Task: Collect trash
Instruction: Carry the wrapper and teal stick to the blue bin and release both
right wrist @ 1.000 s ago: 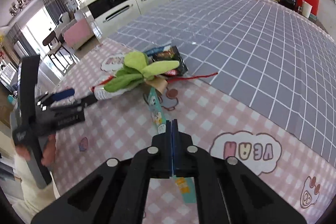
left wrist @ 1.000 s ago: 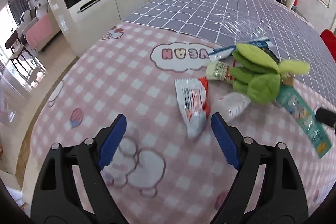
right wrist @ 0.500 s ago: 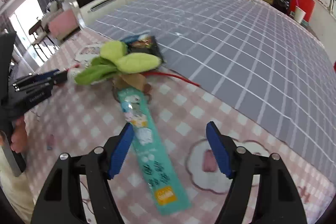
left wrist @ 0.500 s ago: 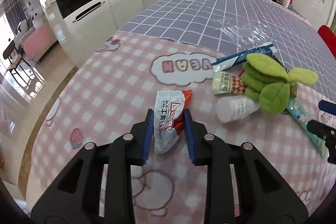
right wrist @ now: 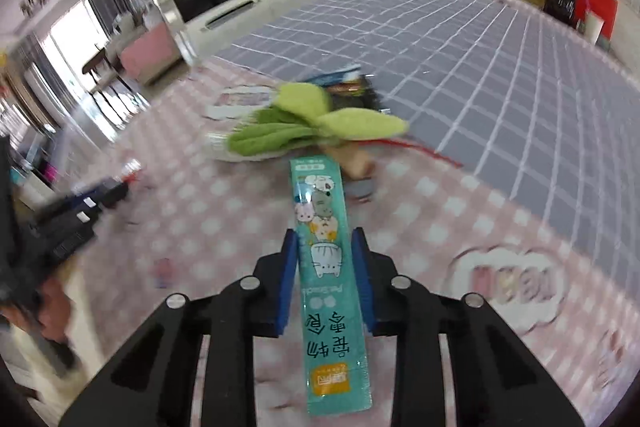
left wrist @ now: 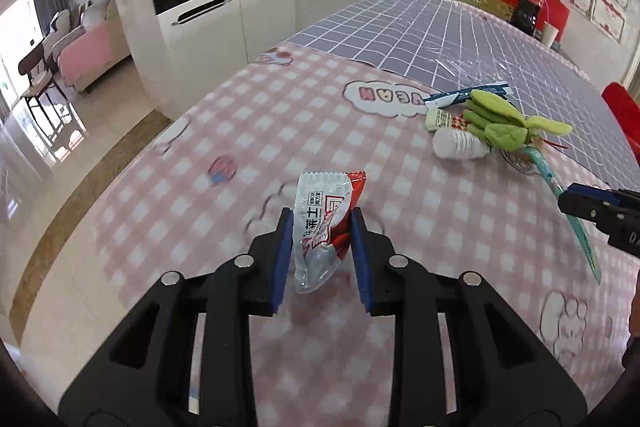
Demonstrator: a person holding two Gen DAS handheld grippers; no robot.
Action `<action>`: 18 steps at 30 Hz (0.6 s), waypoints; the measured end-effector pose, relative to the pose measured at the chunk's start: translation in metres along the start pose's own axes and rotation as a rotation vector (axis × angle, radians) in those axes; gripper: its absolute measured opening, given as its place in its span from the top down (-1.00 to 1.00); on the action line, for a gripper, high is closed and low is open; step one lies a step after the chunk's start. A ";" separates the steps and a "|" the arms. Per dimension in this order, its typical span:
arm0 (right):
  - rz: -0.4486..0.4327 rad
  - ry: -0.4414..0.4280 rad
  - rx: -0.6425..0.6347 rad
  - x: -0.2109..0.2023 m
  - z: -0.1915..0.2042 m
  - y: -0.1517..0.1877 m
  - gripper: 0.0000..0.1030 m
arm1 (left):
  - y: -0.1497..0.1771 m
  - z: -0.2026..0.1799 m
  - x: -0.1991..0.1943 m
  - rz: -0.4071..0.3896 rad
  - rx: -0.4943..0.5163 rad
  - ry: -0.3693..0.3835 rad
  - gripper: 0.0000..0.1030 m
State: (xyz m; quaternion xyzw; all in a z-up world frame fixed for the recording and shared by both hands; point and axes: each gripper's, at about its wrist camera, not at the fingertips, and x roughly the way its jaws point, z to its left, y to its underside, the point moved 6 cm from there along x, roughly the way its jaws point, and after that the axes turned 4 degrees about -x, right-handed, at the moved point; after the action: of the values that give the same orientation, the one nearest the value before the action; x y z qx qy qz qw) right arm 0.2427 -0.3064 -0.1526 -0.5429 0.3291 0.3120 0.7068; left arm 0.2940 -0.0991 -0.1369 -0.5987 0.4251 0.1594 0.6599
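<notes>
**Both fingers closed on a wrapper, ready to carry away**

I begin at the left side. My left gripper (left wrist: 320, 251) is clenched on the red-and-white snack wrapper (left wrist: 326, 223). The blue pads (left wrist: 285, 259) press on its two sides; the wrapper stands between them with its long axis pointing away from me, and its top sticks out beyond the fingertips. It looks lifted from the pink checked worktop (left wrist: 192, 179), but I cannot say this for sure. These jaws closed a moment ago and the opening is steady now, so I judge the grip is settled.

Farther from these fingers, ahead and to the right, lies the rest of the pile: a white paper cup (left wrist: 456, 145) on its side, touching a green plush toy (left wrist: 500, 129), and a blue strip wrapper (left wrist: 466, 95) just behind them. This group is well apart from the left fingers.

Now the right side. My right gripper (right wrist: 324, 275) has just been closing, and the long teal sachet (right wrist: 326, 255) is between the pads. It lies along the line of the fingers: the far end reaches near the plush toy (right wrist: 316, 125), the near end passes under the gripper toward me. The pads seem to touch its edges, so I read it as grasped, though the picture is blurred.

The move ahead depends on this axis. The sachet is long and thin and held across its narrow width, so I think it may bend or slip when I lift.
</notes>
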 end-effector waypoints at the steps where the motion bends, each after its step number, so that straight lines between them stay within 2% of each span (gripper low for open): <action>1: -0.001 -0.022 -0.002 -0.002 0.008 0.001 0.47 | 0.005 0.004 -0.006 -0.007 -0.009 0.006 0.46; 10: -0.002 -0.140 -0.099 -0.007 0.097 0.005 0.47 | 0.038 0.040 -0.043 -0.036 -0.093 -0.004 0.45; 18: 0.021 -0.261 -0.250 0.003 0.200 0.006 0.47 | 0.071 0.093 -0.075 -0.053 -0.190 -0.072 0.45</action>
State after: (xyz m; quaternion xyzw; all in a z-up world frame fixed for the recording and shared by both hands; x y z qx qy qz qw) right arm 0.2649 -0.1102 -0.1193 -0.5782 0.1988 0.4255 0.6671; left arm 0.2335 0.0257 -0.1339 -0.6636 0.3681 0.2029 0.6188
